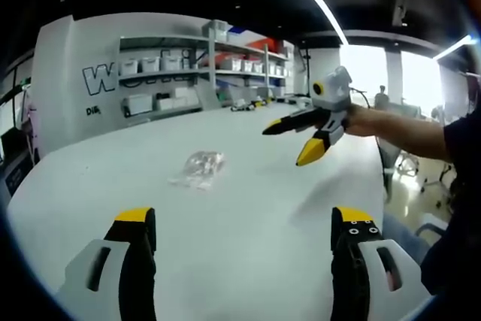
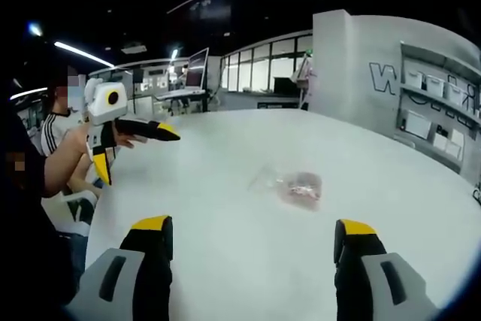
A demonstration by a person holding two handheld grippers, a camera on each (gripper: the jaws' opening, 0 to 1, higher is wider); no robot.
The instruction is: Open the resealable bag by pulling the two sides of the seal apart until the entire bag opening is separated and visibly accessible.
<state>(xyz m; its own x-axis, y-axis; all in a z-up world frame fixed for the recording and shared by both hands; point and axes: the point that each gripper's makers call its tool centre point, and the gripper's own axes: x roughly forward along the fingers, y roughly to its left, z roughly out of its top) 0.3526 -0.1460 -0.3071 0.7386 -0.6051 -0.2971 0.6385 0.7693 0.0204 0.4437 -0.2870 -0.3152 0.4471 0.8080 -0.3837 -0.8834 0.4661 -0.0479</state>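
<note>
Left hand-held gripper (image 1: 244, 234) held above white surface (image 1: 248, 186), jaws spread wide, nothing gripped. Right hand-held gripper (image 2: 252, 244) likewise spread, held clear. Resealable bag (image 1: 198, 168) laid flat on surface ahead of both, untouched. Shelves (image 1: 203, 73) seen behind
</note>
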